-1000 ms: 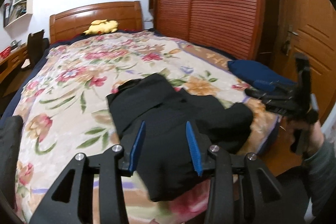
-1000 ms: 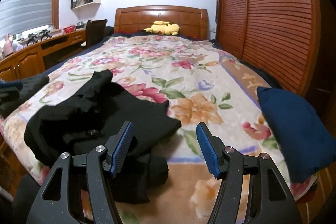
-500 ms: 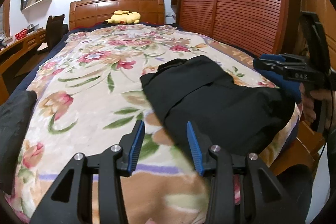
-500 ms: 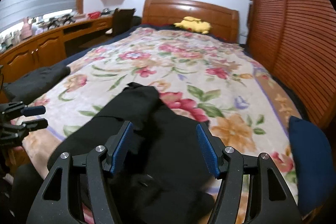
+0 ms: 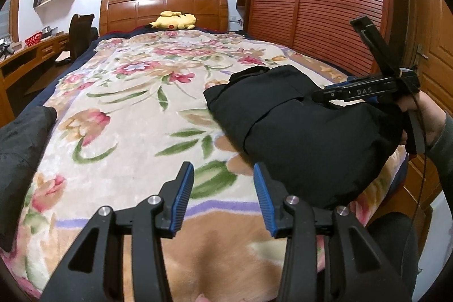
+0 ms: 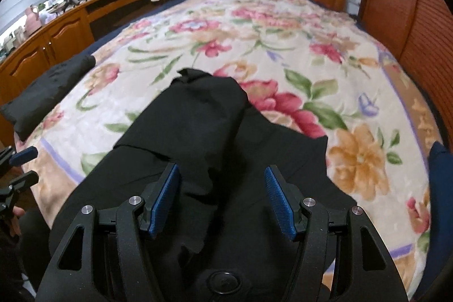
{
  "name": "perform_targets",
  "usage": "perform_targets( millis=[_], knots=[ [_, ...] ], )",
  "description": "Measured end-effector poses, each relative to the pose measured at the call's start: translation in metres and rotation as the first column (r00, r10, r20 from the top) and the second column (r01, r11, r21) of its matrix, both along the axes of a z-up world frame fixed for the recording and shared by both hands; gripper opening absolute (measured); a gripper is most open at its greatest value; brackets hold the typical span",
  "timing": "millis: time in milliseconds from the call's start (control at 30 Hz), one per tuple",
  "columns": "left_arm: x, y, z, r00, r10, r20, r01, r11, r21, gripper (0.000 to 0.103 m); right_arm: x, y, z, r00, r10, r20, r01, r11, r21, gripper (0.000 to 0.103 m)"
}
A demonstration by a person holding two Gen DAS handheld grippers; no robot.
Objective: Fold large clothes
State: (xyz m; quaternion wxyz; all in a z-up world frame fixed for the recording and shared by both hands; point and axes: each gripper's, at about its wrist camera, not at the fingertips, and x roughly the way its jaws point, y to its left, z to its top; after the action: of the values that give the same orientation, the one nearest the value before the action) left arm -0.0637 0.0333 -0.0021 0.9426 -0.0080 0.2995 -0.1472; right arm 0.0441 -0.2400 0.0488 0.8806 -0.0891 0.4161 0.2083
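A crumpled black garment (image 5: 305, 132) lies on the near right part of the floral blanket (image 5: 127, 115), reaching the bed's foot edge. My left gripper (image 5: 223, 184) hovers open over bare blanket just left of the garment, with nothing between its blue pads. In the right wrist view the same garment (image 6: 209, 129) fills the lower middle, and my right gripper (image 6: 223, 193) stands open just above it, its pads not pressing the cloth. The right gripper (image 5: 328, 92) also shows from the side in a person's hand. The left gripper (image 6: 29, 164) peeks in at the left edge.
A folded dark garment (image 5: 19, 149) lies at the bed's near left corner and a folded blue one (image 6: 441, 188) at the right edge. A yellow plush toy (image 5: 174, 20) sits by the wooden headboard (image 5: 164, 7). A slatted wardrobe (image 5: 325, 4) runs along the right, a desk (image 6: 56, 30) along the left.
My left gripper has slid left off the black garment onto bare blanket. The right gripper has swung left from the blanket beside the garment to directly above it and tilted down.
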Motion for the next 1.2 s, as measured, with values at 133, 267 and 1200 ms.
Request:
perform_targets(
  millis=[133, 267, 1200],
  knots=[
    [0.003, 0.0, -0.006, 1.0, -0.009, -0.01, 0.009, 1.0, -0.009, 0.043, 0.003, 0.004, -0.007, 0.997, 0.055, -0.048, -0.054, 0.998, 0.014, 0.044],
    [0.006, -0.002, -0.01, 1.0, -0.018, -0.016, 0.018, 1.0, -0.011, 0.043, -0.01, 0.017, -0.001, 0.99, 0.143, -0.019, -0.143, 0.989, -0.042, 0.003],
    [0.035, -0.055, 0.003, 0.994, -0.108, 0.005, 0.108, 0.994, -0.005, 0.045, -0.023, -0.051, 0.033, 0.991, -0.047, 0.123, 0.052, 0.998, -0.042, 0.063]
  ],
)
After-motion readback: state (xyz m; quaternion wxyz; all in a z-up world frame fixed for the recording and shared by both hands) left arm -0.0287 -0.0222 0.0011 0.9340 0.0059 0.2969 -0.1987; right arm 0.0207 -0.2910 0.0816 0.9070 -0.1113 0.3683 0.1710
